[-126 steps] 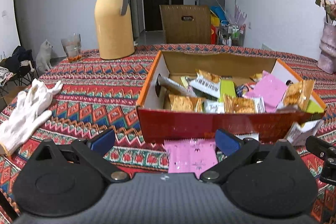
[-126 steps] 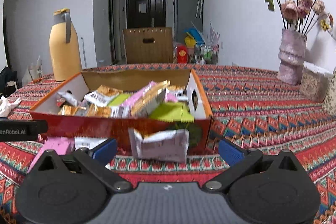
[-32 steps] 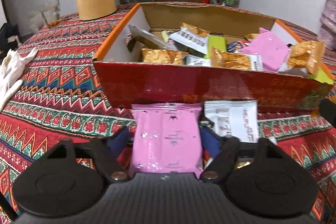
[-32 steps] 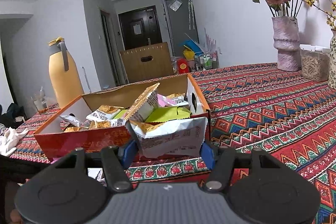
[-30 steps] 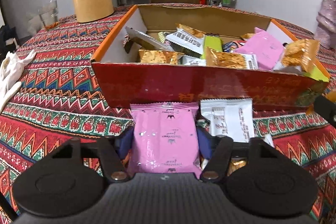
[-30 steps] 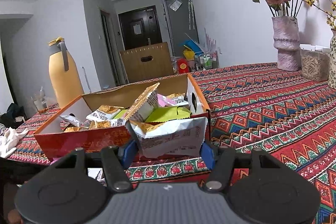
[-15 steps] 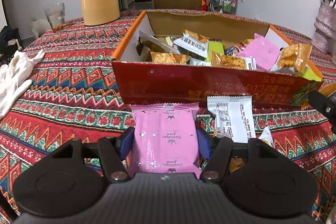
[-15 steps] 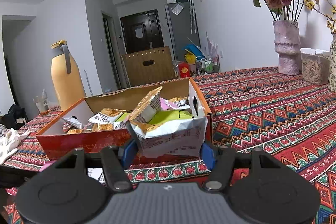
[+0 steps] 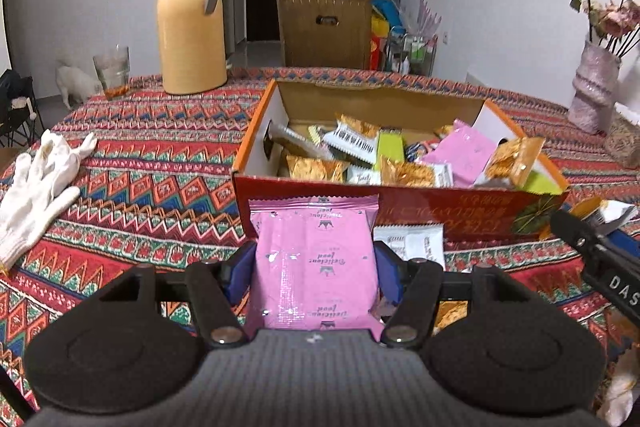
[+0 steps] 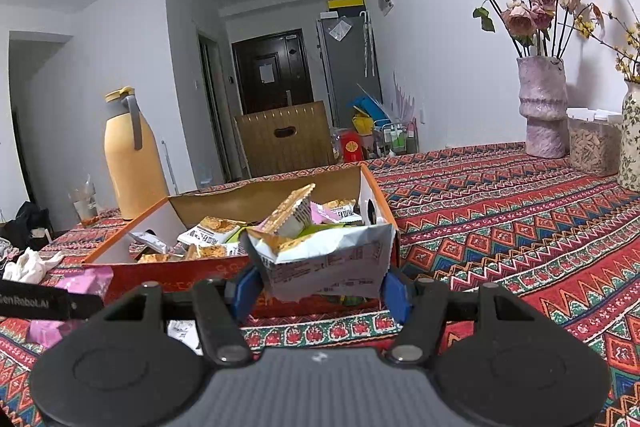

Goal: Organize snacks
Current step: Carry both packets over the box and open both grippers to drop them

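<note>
My left gripper (image 9: 316, 269) is shut on a flat pink snack packet (image 9: 316, 263), lifted off the patterned tablecloth just in front of the red cardboard box (image 9: 440, 211). The box holds several snack packets. A white packet (image 9: 416, 247) lies on the cloth by the box's front wall. My right gripper (image 10: 320, 287) is shut on a crumpled white and orange snack packet (image 10: 324, 263), held up before the same box (image 10: 200, 273) near its right end. The right gripper's side shows at the right edge of the left wrist view.
A yellow thermos (image 9: 192, 23) and a glass (image 9: 112, 71) stand at the table's far left. White gloves (image 9: 36, 187) lie on the left. A pink vase with dried roses (image 10: 542, 107), a clear jar (image 10: 592, 143) and a second vase (image 10: 632, 139) stand far right. A wooden chair (image 9: 324, 27) is behind the table.
My left gripper has risen with the pink packet, now clear of the cloth, and the box looks farther off. The right gripper has hardly moved and keeps its packet.
</note>
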The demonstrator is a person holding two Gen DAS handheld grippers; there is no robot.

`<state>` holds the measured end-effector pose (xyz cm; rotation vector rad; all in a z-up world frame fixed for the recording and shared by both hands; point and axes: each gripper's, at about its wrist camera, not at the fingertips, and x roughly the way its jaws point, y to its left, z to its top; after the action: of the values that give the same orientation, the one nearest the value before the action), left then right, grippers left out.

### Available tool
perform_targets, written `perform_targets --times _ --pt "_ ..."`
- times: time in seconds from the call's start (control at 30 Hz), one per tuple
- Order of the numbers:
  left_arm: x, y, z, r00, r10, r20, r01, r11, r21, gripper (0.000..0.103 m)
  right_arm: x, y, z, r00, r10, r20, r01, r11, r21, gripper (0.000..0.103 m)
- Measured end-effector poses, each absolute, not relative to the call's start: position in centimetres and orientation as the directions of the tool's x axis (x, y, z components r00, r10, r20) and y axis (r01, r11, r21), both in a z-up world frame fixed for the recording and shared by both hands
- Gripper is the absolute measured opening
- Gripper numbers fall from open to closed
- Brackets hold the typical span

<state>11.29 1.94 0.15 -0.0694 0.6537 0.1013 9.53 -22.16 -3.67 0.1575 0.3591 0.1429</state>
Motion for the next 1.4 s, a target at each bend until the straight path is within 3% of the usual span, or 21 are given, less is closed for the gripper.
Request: perform_targets --times 0.83,1.4 --pt "15.6 1.5 4.9 0.854 0.035 -0.519 -0.072 0.996 -0.052 0.063 13.0 -20.2 2.1 0.956 0.161 -0.246 -0.129 0.982 0.141 0.063" --pt "21.9 1.1 5.2 0.858 0.046 -0.512 -0.082 0.995 -0.048 0.063 20.4 -18.7 3.8 0.958 0.131 -0.255 -0.111 0.99 0.092 0.063"
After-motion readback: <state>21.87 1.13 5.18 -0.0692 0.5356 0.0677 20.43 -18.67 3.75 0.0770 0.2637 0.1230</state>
